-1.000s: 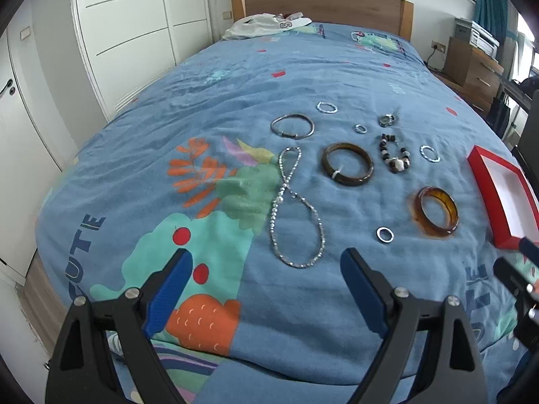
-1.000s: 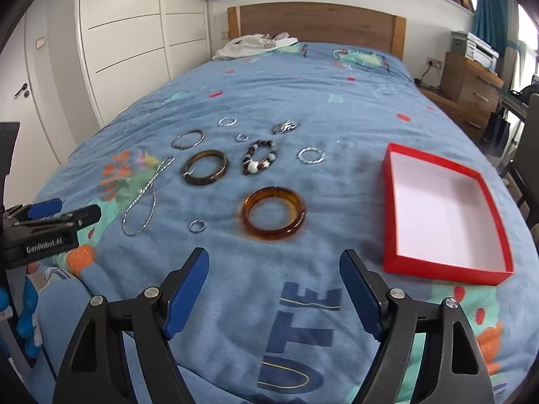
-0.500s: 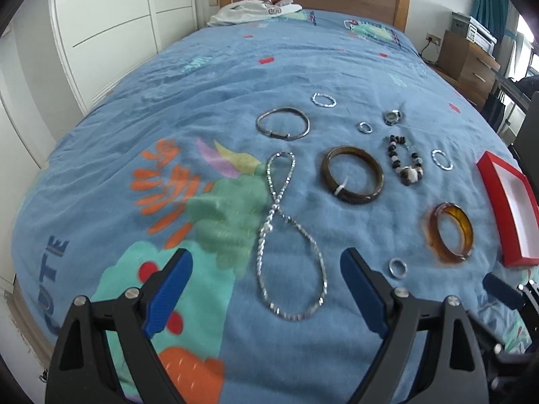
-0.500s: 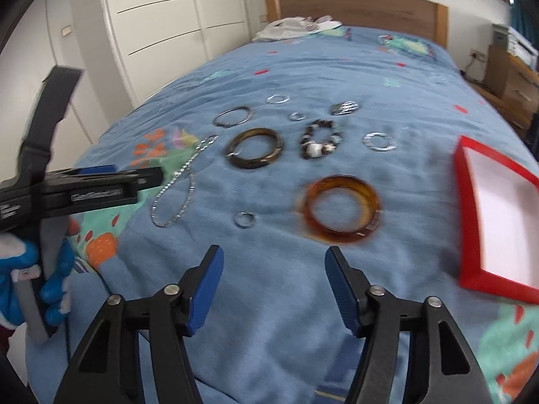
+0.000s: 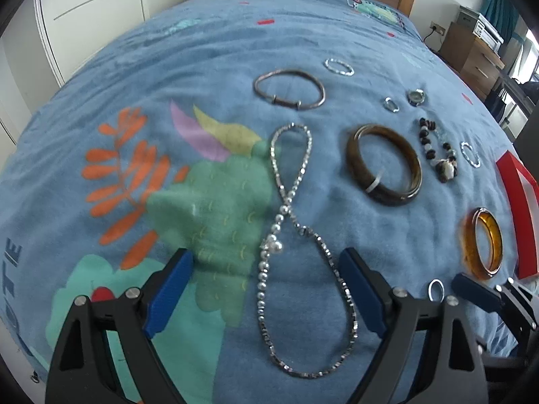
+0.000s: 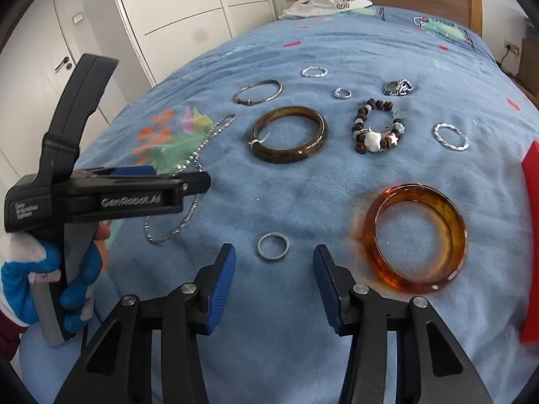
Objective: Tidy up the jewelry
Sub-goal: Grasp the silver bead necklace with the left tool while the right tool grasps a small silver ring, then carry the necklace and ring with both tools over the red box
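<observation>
Bedspread: soft blue fleece, rippled, with printed cartoon patches

Left gripper: blue ribbed pads spread wide, nothing pinched. Between its fingers lies the lower loop of one beaded silver necklace, a figure-eight of small shiny beads; the upper loop runs ahead of the tips

Right gripper: jaws have just been closing and still stand apart, gripping nothing. One plain silver ring, thin and smooth, lies just ahead of the gap between its fingertips, not touched

Right of the right fingers: one amber bangle, thick, glossy, translucent. Far right: edge of one red box

Further ahead of the fingers:
- one dark brown bangle, polished, with a small tag
- one brown-and-white bead bracelet, lumpy
- one thin metal bangle
- two twisted silver rings
- one small silver ring
- one ornate silver piece, shape unclear

Left hand in blue-and-white glove
</observation>
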Available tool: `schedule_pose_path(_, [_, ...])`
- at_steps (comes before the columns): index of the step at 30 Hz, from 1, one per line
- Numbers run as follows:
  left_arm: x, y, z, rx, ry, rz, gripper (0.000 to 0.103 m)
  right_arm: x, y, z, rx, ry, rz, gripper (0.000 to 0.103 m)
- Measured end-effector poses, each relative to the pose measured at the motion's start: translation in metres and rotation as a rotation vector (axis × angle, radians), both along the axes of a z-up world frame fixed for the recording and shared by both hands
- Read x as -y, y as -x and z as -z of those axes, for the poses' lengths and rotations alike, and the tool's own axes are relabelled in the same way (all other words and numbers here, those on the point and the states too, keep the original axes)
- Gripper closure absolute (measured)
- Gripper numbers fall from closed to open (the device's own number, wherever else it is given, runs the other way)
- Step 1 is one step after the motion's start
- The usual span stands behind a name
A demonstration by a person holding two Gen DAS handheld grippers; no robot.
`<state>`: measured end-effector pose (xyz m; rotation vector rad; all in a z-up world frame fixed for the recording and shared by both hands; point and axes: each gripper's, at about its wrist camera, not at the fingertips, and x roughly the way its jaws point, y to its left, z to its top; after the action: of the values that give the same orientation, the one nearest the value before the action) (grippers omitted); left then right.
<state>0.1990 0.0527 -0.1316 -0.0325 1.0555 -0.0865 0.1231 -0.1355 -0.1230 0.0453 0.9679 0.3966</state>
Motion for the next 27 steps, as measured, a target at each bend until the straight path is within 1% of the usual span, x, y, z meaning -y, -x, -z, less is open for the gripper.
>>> schedule_pose_path(3, [0.001, 0.000, 0.002, 0.000, 0.010, 0.008, 0.017, -0.003, -0.008, 0.007, -0.012, -0.005, -0.013, 0.060])
schedule_pose_path(4, [0.002, -0.001, 0.002, 0.002, 0.014, 0.013, 0.019, -0.004, -0.009, 0.008, -0.014, -0.008, -0.019, 0.061])
schedule_pose_path(6, [0.003, -0.001, 0.003, 0.001, 0.021, 0.026, 0.025, -0.008, -0.013, 0.010, -0.017, -0.007, -0.034, 0.066])
schedule_pose_path(7, [0.005, 0.000, 0.003, 0.000, 0.023, 0.034, 0.030, -0.009, -0.013, 0.012, -0.021, -0.008, -0.038, 0.069])
schedule_pose_path(8, [0.006, 0.000, 0.003, 0.000, 0.025, 0.041, 0.036, -0.010, -0.014, 0.013, -0.025, -0.011, -0.041, 0.075])
schedule_pose_path(9, [0.008, -0.001, 0.002, 0.000, 0.028, 0.051, 0.040, -0.010, -0.016, 0.015, -0.030, -0.016, -0.043, 0.082])
schedule_pose_path(11, [0.009, 0.000, 0.001, 0.002, 0.040, 0.068, 0.059, -0.010, -0.020, 0.017, -0.042, -0.025, -0.045, 0.082])
schedule_pose_path(12, [0.010, 0.001, 0.001, 0.003, 0.044, 0.073, 0.065, -0.010, -0.021, 0.018, -0.046, -0.028, -0.046, 0.082])
schedule_pose_path(14, [0.010, 0.002, -0.001, 0.003, 0.062, 0.080, 0.089, -0.012, -0.023, 0.018, -0.052, -0.028, -0.052, 0.082])
schedule_pose_path(16, [0.008, 0.003, -0.004, 0.005, 0.083, 0.086, 0.098, -0.012, -0.023, 0.015, -0.055, -0.032, -0.061, 0.083])
schedule_pose_path(22, [0.007, 0.012, -0.026, 0.054, 0.075, 0.095, 0.098, -0.015, -0.016, -0.001, -0.031, -0.054, -0.082, 0.083])
schedule_pose_path(27, [0.008, 0.026, -0.058, 0.111, 0.072, 0.113, 0.098, -0.009, -0.001, -0.025, 0.010, -0.075, -0.071, 0.083])
